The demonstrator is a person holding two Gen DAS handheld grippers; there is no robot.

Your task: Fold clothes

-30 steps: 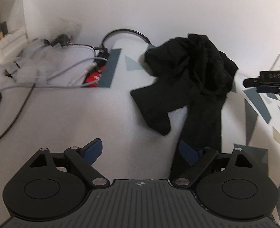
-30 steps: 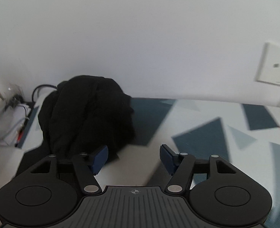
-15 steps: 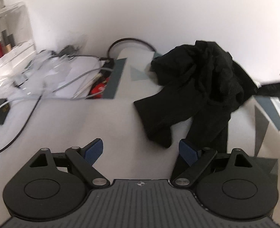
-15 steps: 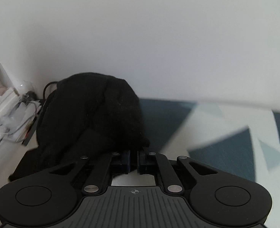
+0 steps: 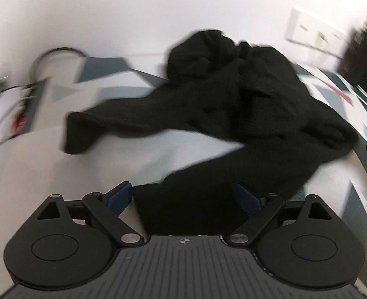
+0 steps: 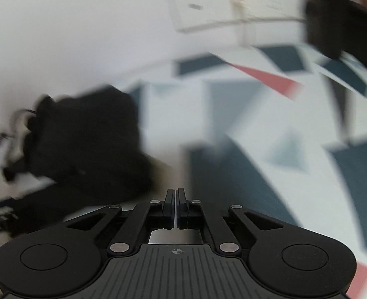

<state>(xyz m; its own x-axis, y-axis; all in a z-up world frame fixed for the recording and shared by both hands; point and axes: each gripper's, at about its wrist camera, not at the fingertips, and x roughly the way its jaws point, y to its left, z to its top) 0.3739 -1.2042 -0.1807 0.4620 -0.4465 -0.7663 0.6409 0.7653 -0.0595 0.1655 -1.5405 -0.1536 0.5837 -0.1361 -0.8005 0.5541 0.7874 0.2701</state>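
Black knit fabric — the garment — lies in a crumpled heap toward the back of the patterned table cover, close to the wall, with one limb of cloth trailing out to the left and another running forward toward the left gripper; that gripper's jaws are spread wide, its blue pads standing either side of the near end of the cloth, which lies between them but is not pinched; the right gripper has its jaws pressed together, and from its own view nothing can be seen caught between them, the heap lying off to its left and apart from the tips; both views are smeared by motion, so fine detail of hems and seams cannot be told. The step in hand looks like the first one — getting the heap opened flat before any fold; to do it well, the left gripper would best close on the near edge only, taking a single layer rather than a bunched wad, and the right one would need to open before it reaches for a matching edge; pulling the two apart low over the table should spread the cloth, while a high lift risks dragging it toward the cables at the far left.
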